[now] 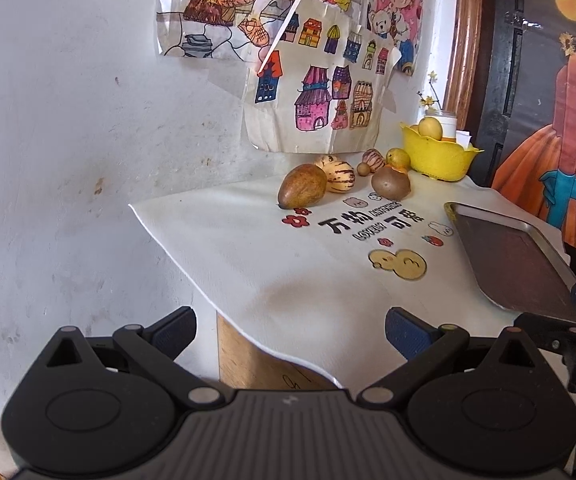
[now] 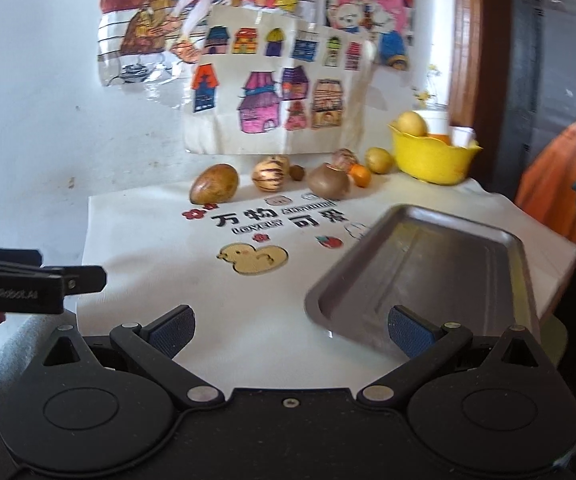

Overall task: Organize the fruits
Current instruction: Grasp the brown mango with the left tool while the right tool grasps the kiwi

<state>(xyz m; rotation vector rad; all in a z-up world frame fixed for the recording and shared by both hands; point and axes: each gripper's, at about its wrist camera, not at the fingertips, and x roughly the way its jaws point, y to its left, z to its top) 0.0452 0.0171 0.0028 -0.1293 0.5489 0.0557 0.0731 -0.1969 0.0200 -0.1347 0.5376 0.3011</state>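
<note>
Several fruits lie in a row at the back of the table: a brown oval fruit [image 1: 302, 191] [image 2: 214, 189], a striped cream melon [image 1: 339, 176] [image 2: 270, 176], a round brown fruit [image 1: 390, 184] [image 2: 329, 181], a small orange [image 2: 359, 175] and a yellow-green fruit [image 1: 398, 159] [image 2: 379, 160]. A yellow bowl [image 1: 435, 156] [image 2: 431, 158] at the back right holds a yellow fruit [image 1: 430, 128] [image 2: 409, 123]. A metal tray [image 1: 515, 256] [image 2: 427, 264] lies front right. My left gripper [image 1: 289, 338] and right gripper [image 2: 291, 330] are both open, empty, near the front edge.
A white printed cloth [image 1: 288, 264] [image 2: 160, 248] covers the table. Drawings [image 1: 311, 80] hang on the white wall behind the fruits. A white jar [image 1: 445, 120] stands behind the bowl. The left gripper's side [image 2: 28, 284] shows at the left of the right wrist view.
</note>
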